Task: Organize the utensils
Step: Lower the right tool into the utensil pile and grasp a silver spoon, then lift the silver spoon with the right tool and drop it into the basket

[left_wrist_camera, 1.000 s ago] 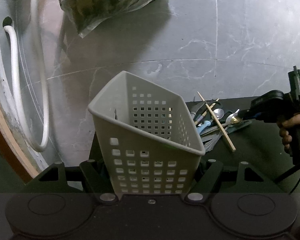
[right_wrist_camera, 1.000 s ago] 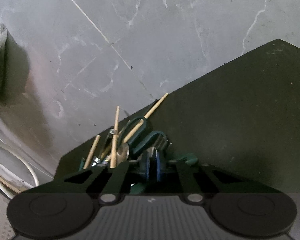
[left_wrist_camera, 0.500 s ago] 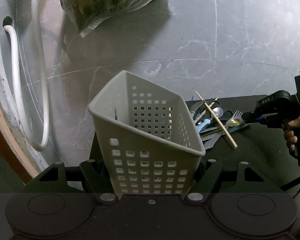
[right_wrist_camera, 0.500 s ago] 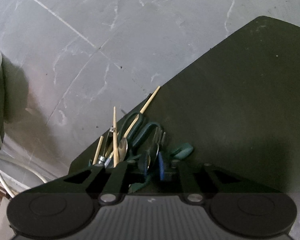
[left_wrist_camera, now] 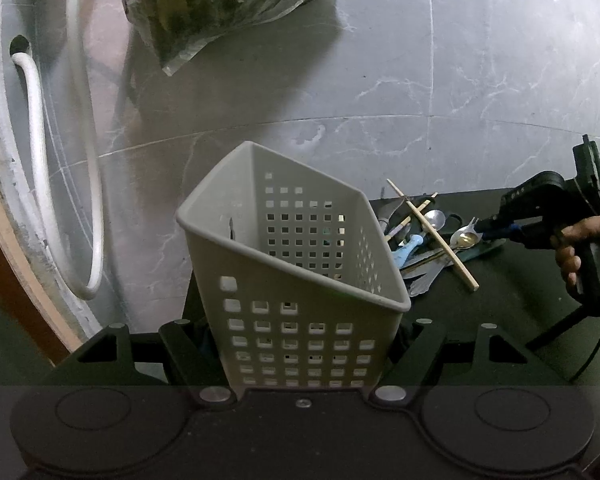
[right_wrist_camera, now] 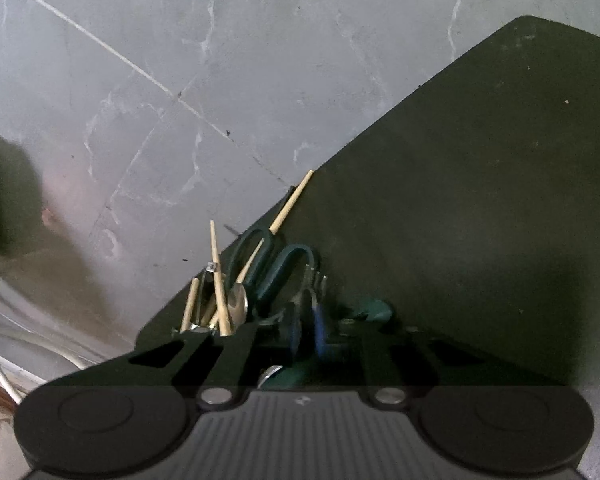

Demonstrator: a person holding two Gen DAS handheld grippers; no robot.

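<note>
Left gripper (left_wrist_camera: pixel 304 344) clamps our perforated grey plastic basket (left_wrist_camera: pixel 292 276), mouth tilted up-left; right gripper (right_wrist_camera: pixel 306 332) pinches shut over the utensil pile (left_wrist_camera: pixel 428 240), grip unclear.

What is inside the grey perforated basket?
The grey basket shows bare inner walls and no utensil that can be made out; its bottom is hidden by the front wall. The utensil pile lies behind it.

Grey perforated basket (left_wrist_camera: pixel 300 280) tilted, upright on dark table; jumbled utensils (left_wrist_camera: pixel 428 240) just beside: spoons, chopsticks, green-handled scissors (right_wrist_camera: pixel 268 268)
</note>
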